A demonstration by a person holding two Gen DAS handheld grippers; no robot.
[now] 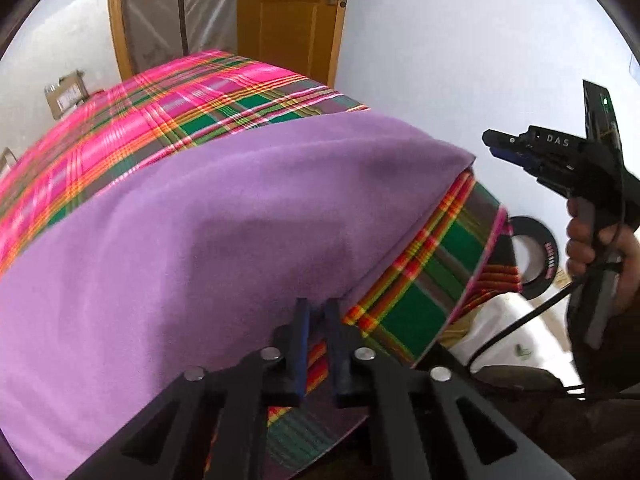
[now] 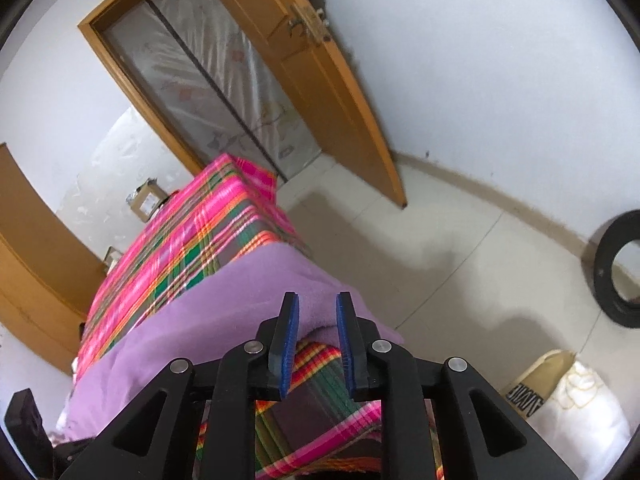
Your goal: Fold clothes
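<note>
Over the purple cloth (image 1: 200,240): left fingers (image 1: 316,312) closed, empty; right fingers (image 2: 318,308) parted, empty.

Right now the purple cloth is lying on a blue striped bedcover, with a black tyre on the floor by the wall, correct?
Not quite: the bedcover under the purple cloth is pink and green plaid, not blue striped, as the right wrist view shows. The black tyre does sit on the floor by the wall.

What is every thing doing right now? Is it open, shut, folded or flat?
Purple cloth: lying flat on the plaid cover, seemingly doubled at its corner.
Plaid cover: spread out, hanging over the edge.
Left gripper: shut, at the purple cloth's near edge.
Right gripper: open, holding nothing.
Door: open.
Black ring: upright by the wall.
</note>
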